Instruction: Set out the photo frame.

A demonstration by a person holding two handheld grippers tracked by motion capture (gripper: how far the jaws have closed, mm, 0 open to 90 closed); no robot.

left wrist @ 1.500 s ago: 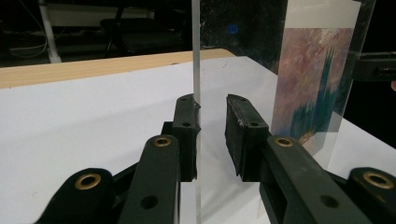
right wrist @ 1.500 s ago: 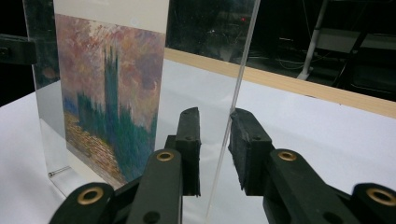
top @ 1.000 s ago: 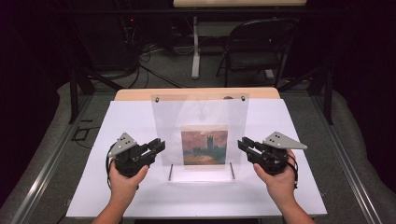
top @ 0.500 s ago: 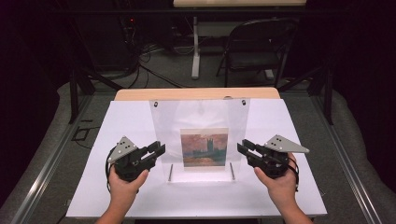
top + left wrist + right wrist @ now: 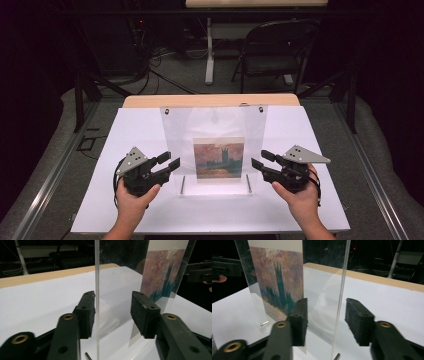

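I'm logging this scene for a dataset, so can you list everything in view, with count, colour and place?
frame: 1, clear acrylic, upright at mid table between the claws
picture: 1, purple, orange and teal painting, in the frame's lower middle
pins: 2, metal, at the frame's base, left and right
sheet: 1, white, covers the table
table: 1, light wood, edge visible at the far side
chair: 1, dark, folding, on the floor beyond the table
cables: several, dark, on the floor behind the table
left claw: 1, black, at the frame's left edge, jaws just opened, edge between them, unpressed
right claw: 1, black, at the frame's right edge, likewise
hands: 2, near edge, holding the claws
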